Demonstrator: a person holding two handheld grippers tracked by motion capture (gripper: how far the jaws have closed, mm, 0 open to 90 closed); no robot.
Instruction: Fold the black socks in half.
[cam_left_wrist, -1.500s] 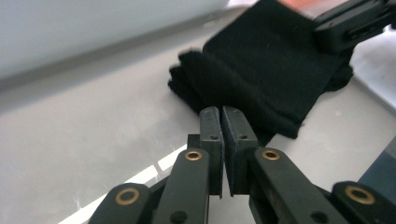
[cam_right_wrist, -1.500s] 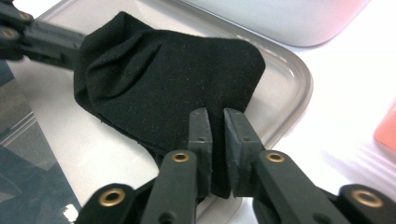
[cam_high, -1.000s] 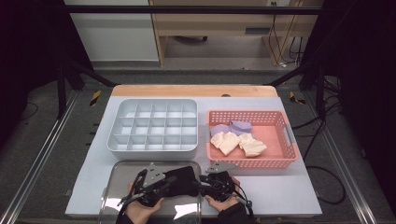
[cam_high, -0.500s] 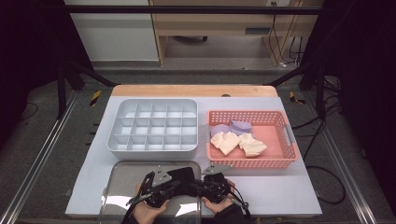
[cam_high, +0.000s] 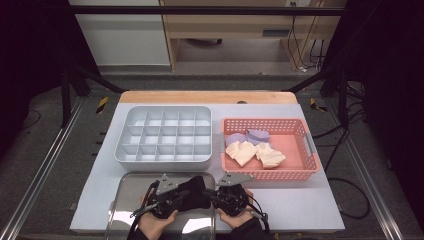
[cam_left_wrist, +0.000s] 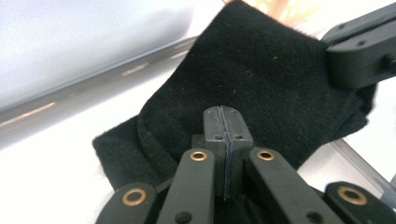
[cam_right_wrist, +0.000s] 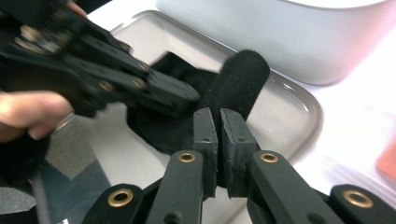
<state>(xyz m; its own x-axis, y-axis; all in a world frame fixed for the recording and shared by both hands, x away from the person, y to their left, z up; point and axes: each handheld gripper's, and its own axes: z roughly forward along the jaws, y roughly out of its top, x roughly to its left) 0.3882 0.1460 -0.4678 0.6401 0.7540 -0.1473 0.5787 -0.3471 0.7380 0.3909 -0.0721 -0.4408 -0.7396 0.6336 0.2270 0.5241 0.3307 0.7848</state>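
Note:
A black sock (cam_high: 194, 194) lies on a shiny metal tray (cam_high: 125, 205) at the table's near edge. My left gripper (cam_high: 199, 196) comes in from the left and is shut on the sock (cam_left_wrist: 261, 70), its jaws pressed together (cam_left_wrist: 224, 126). My right gripper (cam_high: 209, 194) faces it from the right. Its jaws (cam_right_wrist: 218, 130) have just been closing and now pinch a fold of the sock (cam_right_wrist: 239, 77) that stands up between them. The left gripper (cam_right_wrist: 180, 99) shows close by in the right gripper view, held by a hand (cam_right_wrist: 28, 112).
A grey compartment box (cam_high: 165, 135) stands behind the tray. To its right, a pink basket (cam_high: 302, 150) holds cream socks (cam_high: 255, 152) and purple socks (cam_high: 250, 136). The white table top (cam_high: 300, 210) runs bare to the right of the hands.
The two grippers have drawn a little closer together over the sock. The sock stays on the tray and both hands have barely shifted.

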